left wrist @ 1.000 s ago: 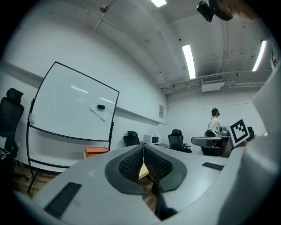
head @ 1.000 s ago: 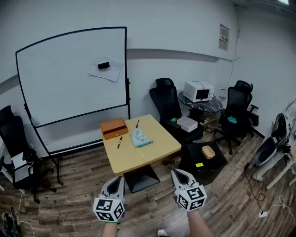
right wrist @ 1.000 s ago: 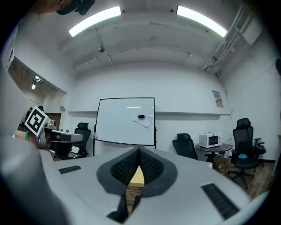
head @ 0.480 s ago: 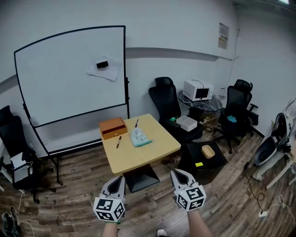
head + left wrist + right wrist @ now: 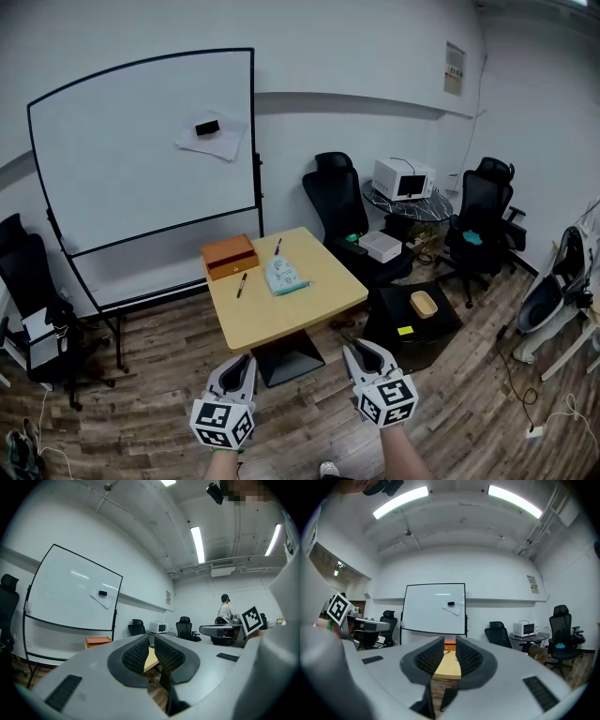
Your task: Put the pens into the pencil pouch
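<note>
Office with wooden floor: we note the table (image 5: 281, 319) well ahead, bearing the pencil pouch (image 5: 284, 278), one pen (image 5: 242, 285) to its left, another pen (image 5: 278, 247) behind. Left gripper (image 5: 244, 362) and right gripper (image 5: 352, 349) are closed, empty; we advise approaching first, then opening over a pen

table (image 5: 291, 317) as landmark | box (image 5: 230, 256) on its far left corner | pen (image 5: 242, 285) just before box | pencil pouch (image 5: 284, 278) mid-top, right of pen | second pen (image 5: 278, 247) at far edge, right of box | whiteboard (image 5: 141, 159) behind-left of table | left gripper (image 5: 246, 359) and right gripper (image 5: 354, 345) before near edge
</note>
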Demonstrator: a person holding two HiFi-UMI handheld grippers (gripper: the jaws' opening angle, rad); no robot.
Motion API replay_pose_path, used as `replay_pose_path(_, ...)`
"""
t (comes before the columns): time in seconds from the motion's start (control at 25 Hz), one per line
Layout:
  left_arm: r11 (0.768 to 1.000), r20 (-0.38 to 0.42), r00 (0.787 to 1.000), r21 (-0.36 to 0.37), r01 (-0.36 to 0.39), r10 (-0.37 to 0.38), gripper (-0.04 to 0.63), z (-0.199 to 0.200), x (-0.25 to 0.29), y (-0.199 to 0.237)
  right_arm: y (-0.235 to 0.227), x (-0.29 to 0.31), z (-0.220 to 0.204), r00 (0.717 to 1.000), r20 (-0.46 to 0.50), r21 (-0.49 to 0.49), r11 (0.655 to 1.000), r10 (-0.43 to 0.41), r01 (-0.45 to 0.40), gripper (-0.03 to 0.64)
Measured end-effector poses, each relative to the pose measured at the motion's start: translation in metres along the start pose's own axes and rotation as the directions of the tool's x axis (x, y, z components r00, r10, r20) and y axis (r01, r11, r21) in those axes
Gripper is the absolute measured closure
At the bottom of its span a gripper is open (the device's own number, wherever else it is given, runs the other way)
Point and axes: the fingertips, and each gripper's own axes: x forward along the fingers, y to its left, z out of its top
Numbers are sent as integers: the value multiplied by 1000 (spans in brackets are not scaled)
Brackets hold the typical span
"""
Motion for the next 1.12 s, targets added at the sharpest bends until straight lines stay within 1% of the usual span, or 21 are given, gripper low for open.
replay_pose_path(0.04,1000,0,1000,-1,9,-9,572,0,1,-1,1,1,1,1000,0,-2,1000,8,-8,541)
replay_pose_path(0.08,1000,-1,1000,-4,18,-18,521,1,2,-2,2,3,1,1000,0,-6,1000,16,-16,508)
replay_pose_path(0.12,1000,-2,1000,-7,27,-27,444,1,3,-4,3,4,1,1000,-1,-10,1000,21,-21,471)
replay_pose_path(0.2,999,3,999,-4,42,-42,365,2,6,-8,3,5,0,1000,-4,-14,1000,28,-28,396)
replay_pose_path(0.28,999,8,999,5,54,-54,322,2,8,-12,1,7,-1,1000,-7,-16,999,30,-30,339)
replay_pose_path(0.4,998,16,999,27,51,-51,285,4,12,-12,-4,10,-3,999,-9,-15,999,31,-31,285)
replay_pose_path(0.48,999,19,999,36,41,-42,273,5,15,-11,-7,14,-4,999,-9,-16,999,35,-35,272)
replay_pose_path(0.68,999,6,1000,44,30,-30,273,1,29,-14,-18,23,-9,998,-13,-16,998,60,-60,270)
replay_pose_path(0.96,999,3,1000,46,-7,6,273,-1,63,-20,-54,45,-16,995,-17,-5,995,96,-96,284)
replay_pose_path(1.12,997,11,999,55,-45,45,273,4,85,-21,-75,64,-12,992,-3,1,992,122,-122,294)
